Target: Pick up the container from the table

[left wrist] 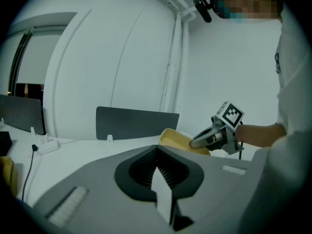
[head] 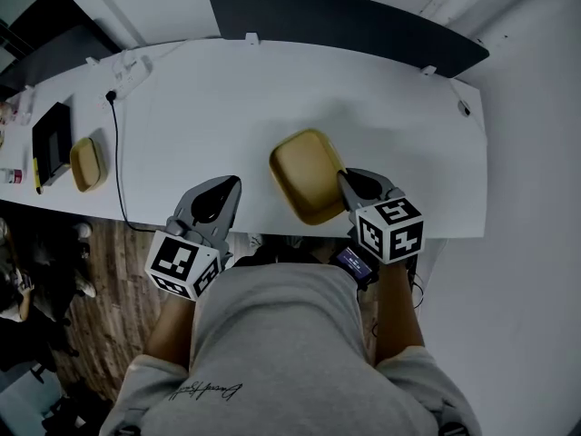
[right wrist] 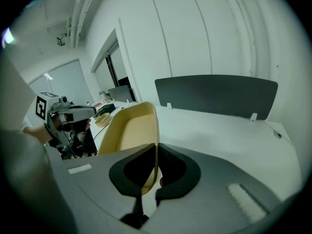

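Nearest me hangs my grey shirt (head: pixel 272 334), and just past it both tools reach over the near edge of the table (head: pixel 272 89); the right hand-held gripper (head: pixel 345 178) is the one that matters, since its jaws are pressed onto the thin right rim of the yellow container (head: pixel 304 173), close to the near corner; the right gripper view shows that rim standing as a narrow wall between the pads, with the tray's hollow opening to their left. The container's long axis runs away from me and leans slightly left, so it lies ahead and to the left of the gripping jaws; it looks tipped up on its held side, though I cannot tell whether its far end is clear of the table. From here I judge a straight lift is what the task needs, with the weight hanging off one edge. The left hand-held gripper (head: pixel 231 187) sits near the container's left side but apart from it, jaws closed together on nothing. The table is white, smooth and mostly bare; far off to the left lie a cable (head: pixel 116 153) and a smaller yellow tray (head: pixel 88 163); a dark divider panel (head: pixel 345 21) lines the far edge, with plain pale walls beyond.
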A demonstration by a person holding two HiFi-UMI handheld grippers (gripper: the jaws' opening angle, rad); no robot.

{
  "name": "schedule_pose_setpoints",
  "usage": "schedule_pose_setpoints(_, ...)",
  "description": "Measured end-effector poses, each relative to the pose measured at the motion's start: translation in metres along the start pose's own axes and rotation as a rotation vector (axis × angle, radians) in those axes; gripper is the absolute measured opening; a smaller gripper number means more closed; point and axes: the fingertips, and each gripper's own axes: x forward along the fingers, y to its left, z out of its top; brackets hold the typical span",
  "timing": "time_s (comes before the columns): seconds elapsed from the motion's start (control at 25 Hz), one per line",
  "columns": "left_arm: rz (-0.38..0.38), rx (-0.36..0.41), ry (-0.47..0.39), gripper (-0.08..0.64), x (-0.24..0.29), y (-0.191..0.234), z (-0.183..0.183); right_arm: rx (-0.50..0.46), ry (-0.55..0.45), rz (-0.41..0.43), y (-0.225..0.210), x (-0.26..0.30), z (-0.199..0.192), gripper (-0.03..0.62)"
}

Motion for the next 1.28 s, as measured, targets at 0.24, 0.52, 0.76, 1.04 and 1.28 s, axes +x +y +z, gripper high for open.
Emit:
schedule_pose_setpoints(0.24,0.012,-0.022,-0.016,0.002,-0.003,-0.001,-0.002,-0.020,-0.007,0.026,0.010,-0.007,0.005,0.029)
schedule_pose_setpoints(0.52,0.008,-0.016,-0.009,0.000,-0.009,-0.006,-0.004,-0.022,-0.019,0.034,0.016,-0.007,0.006,0.029)
schedule_pose_setpoints(0.76,0.018,-0.010,-0.016,0.002,-0.013,-0.006,-0.001,-0.020,-0.021,0.033,0.014,-0.008,0.004,0.029)
schedule_pose_setpoints(1.04,0.023,-0.013,-0.020,0.002,-0.011,-0.006,0.000,-0.022,-0.015,0.029,0.009,-0.005,0.002,0.029)
schedule_pose_setpoints(1.28,0.013,-0.019,-0.003,0.002,-0.008,-0.013,-0.006,-0.002,-0.008,0.027,0.006,-0.007,-0.008,0.029)
